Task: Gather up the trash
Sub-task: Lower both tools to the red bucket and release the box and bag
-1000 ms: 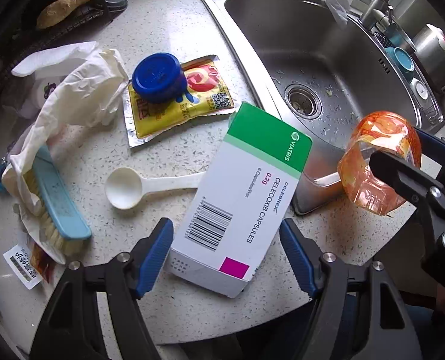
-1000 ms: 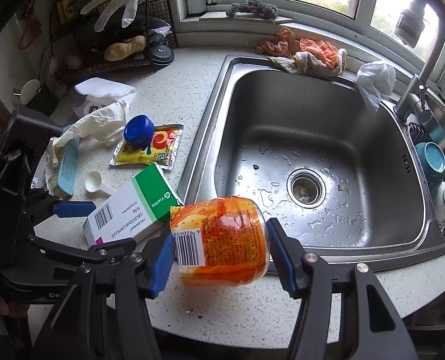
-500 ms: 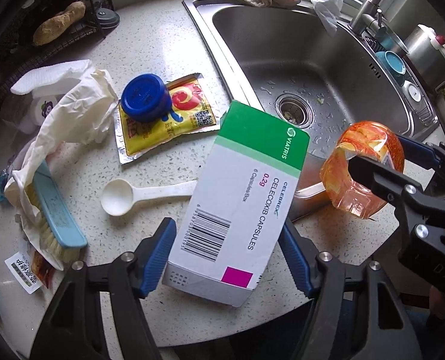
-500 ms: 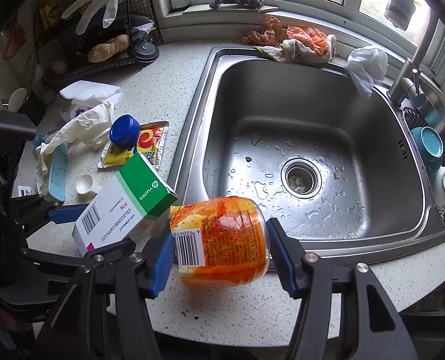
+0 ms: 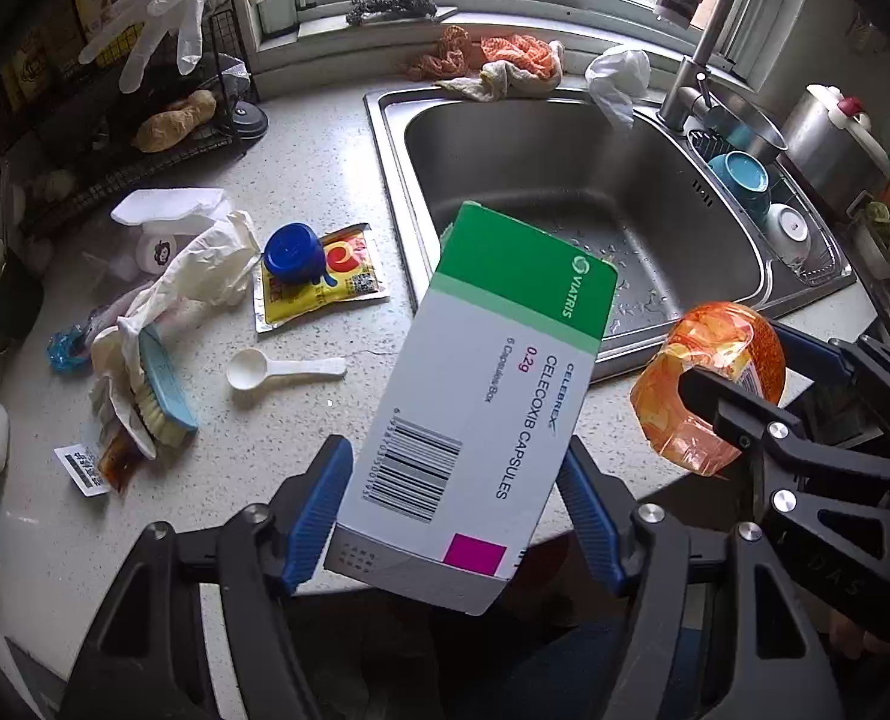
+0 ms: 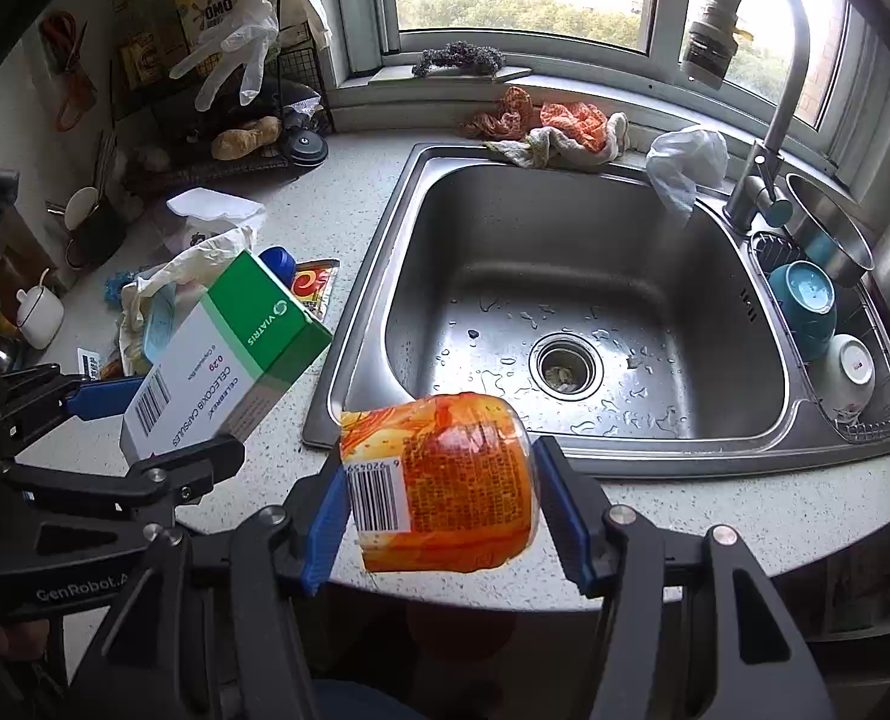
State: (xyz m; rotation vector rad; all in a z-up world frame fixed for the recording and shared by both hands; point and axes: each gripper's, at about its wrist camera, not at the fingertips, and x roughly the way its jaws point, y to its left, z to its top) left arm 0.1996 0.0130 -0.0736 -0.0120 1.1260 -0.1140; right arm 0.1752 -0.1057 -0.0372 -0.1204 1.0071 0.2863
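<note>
Both hands loaded, mid-carry. The left gripper is clamped across the white-and-green box, pads pressing its two long sides near the barcode end; the green end sticks out toward 12 o'clock, over the counter edge and the sink rim. Its jaws closed a little further within the last second, with the box between them. The right gripper is closed about halfway on the orange bottle, crumpled and lying crosswise between the pads, barcode toward 9 o'clock. In the right view the box hangs at 9 o'clock of the bottle — near, not touching.

Judged step: carrying both pieces off the counter to a bin. No bin shows in either view.

Doing it well:
- Keep both grips firm. The box is held near one end, so its free end may swing; the bottle is thin and already dented, so more squeeze would only deform it.
- Keep the two grippers apart so box and bottle do not knock.
- Release each piece only once it hangs over the bin — one at a time.

Left on the counter, at 9 to 10 o'clock of the box in the left view: yellow sachet, blue cap on it, white scoop, crumpled glove, brush.
</note>
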